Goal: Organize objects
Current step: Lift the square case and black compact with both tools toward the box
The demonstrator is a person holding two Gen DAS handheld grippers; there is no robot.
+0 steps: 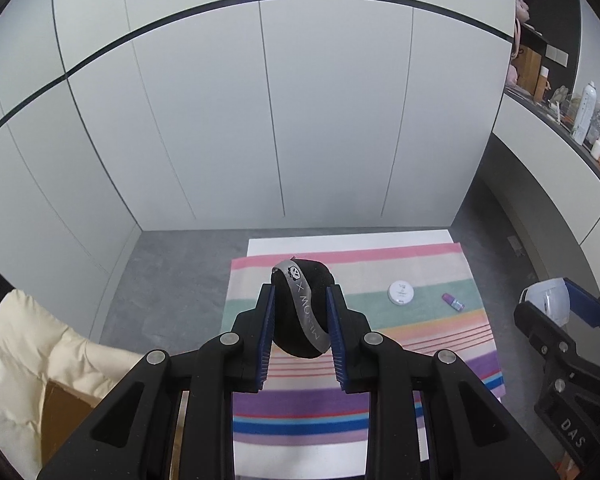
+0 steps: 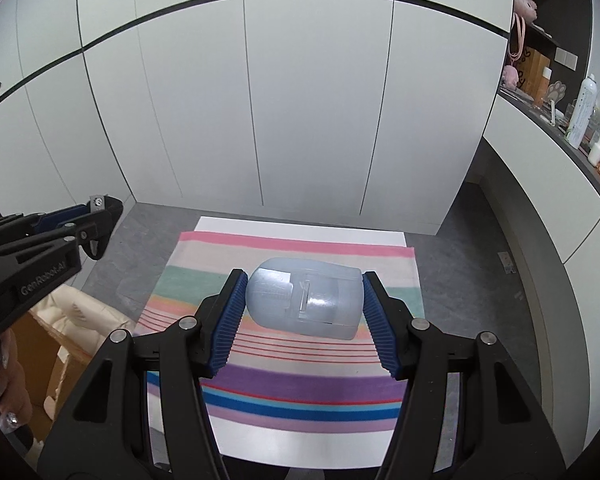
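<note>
My left gripper (image 1: 300, 292) is shut on a black round pouch with a grey printed strap (image 1: 302, 312) and holds it above the striped cloth (image 1: 420, 332). My right gripper (image 2: 304, 280) is shut on a translucent pale-blue plastic case (image 2: 304, 300), held above the same cloth (image 2: 300, 384). A small white round tin (image 1: 401, 292) and a small purple tube (image 1: 453, 302) lie on the cloth to the right of the left gripper. The left gripper shows at the left in the right wrist view (image 2: 96, 220); the right gripper shows at the right edge in the left wrist view (image 1: 556, 304).
The cloth lies on a white board (image 1: 340, 240) on a grey floor, in front of white cabinet doors (image 1: 260, 120). A cardboard box with cream padding (image 1: 32, 360) stands at the left. A cluttered counter (image 1: 580, 120) runs along the right.
</note>
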